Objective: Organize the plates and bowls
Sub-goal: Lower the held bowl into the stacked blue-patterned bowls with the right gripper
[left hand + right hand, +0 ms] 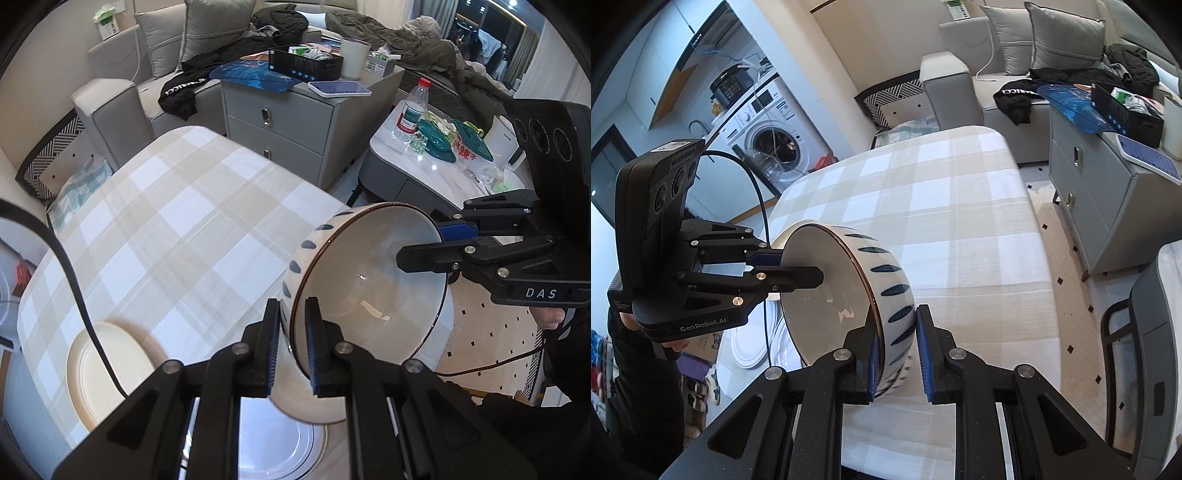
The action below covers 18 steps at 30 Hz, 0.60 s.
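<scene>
Both claws are pinching the bowl (364,291) rim: left gripper (291,347) near side, right gripper (899,350) opposite. Level it before lowering onto the plate (273,454) below.

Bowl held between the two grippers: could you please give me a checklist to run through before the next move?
1. Left gripper hold: jaws straddle the rim of the bowl and close on its wall: ok.
2. Right gripper hold: jaws straddle the opposite rim, but the outer pad seems to be just off the wall: cannot tell.
3. Bowl level: it is tipped on its side above the table: not ok for setting down.
4. Bowl contents: nothing inside: ok.
5. Landing spot: the white plate lies below the bowl, nothing seen on it: ok.
6. Cable: it crosses in front of the cream plate: not ok.
</scene>
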Tool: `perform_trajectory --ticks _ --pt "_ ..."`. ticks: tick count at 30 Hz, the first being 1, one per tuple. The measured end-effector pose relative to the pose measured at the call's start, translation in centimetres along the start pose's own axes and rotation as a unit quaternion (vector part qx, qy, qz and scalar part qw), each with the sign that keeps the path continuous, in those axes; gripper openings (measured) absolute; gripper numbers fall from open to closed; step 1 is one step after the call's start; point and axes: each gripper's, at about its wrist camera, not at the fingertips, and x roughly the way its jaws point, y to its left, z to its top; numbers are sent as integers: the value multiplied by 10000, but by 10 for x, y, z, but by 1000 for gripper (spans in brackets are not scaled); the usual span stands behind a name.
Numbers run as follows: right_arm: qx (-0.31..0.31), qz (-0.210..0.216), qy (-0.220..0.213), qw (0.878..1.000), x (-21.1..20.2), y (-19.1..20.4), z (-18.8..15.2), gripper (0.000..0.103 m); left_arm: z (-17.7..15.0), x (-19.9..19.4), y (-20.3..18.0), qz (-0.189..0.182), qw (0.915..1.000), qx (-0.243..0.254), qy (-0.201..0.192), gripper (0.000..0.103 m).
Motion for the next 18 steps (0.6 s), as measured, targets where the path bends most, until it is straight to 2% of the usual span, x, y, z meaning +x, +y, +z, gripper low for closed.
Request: perform_trajectory --ticks 10,18 --pt "-184 180 355 9990 32 36 -15 18 -42 -2 16 106 9993 -334 131 10" --pt "-110 195 634 9977 52 32 -24 17 -56 12 20 2 9986 -433 304 10"
